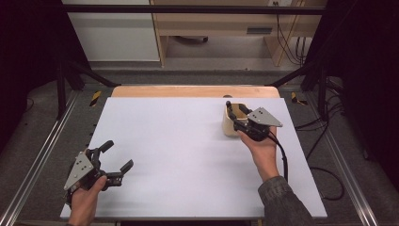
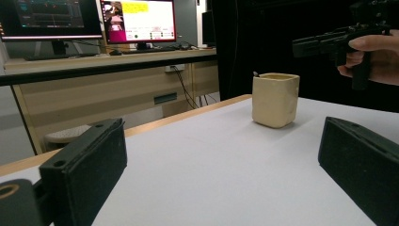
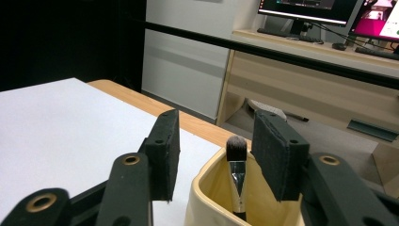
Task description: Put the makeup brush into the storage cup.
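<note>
A cream square cup (image 1: pixel 229 126) stands at the far right of the white table top (image 1: pixel 179 155). In it stands a make-up brush (image 3: pixel 236 176), bristles up, leaning on the inner wall. My right gripper (image 3: pixel 219 139) hovers just over the cup's rim, its jaws apart on either side of the brush head without touching it. In the high view the right gripper (image 1: pixel 236 114) sits over the cup's near right side. My left gripper (image 1: pixel 120 153) rests open and empty at the near left, pointing toward the cup (image 2: pixel 275 99), with the right gripper (image 2: pixel 324 44) seen beyond it.
A wooden strip (image 1: pixel 193 91) borders the table's far edge. Black frame bars and metal rails run along both sides. Beyond the table stand a desk with monitors (image 2: pixel 139 21) and a cabinet. A cable (image 1: pixel 284 162) trails from the right gripper.
</note>
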Tool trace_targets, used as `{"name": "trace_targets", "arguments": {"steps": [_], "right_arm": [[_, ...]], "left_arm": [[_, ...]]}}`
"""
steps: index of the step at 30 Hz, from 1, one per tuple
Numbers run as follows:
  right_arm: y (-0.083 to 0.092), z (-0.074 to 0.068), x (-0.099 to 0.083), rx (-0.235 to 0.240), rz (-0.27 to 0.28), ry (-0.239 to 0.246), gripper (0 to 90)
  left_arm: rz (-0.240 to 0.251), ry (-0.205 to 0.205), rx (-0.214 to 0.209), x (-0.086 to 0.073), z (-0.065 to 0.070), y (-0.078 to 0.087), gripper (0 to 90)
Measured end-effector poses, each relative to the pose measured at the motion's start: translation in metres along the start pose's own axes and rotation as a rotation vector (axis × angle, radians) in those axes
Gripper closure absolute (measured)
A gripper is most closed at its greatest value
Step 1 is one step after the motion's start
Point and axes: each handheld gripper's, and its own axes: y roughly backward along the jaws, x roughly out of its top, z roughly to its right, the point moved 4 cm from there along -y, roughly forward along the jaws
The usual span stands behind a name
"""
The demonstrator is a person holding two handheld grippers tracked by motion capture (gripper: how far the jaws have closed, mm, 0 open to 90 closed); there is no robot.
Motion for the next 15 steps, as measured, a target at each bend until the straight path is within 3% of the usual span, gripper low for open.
{"name": "trace_targets", "arguments": {"steps": [15], "right_arm": [[0.0035,-0.0023,-0.0011,0.003,-0.011,-0.04,33.2]], "left_arm": [[0.001,0.0,0.0,0.0002,-0.0003,0.0002,1.2]]}}
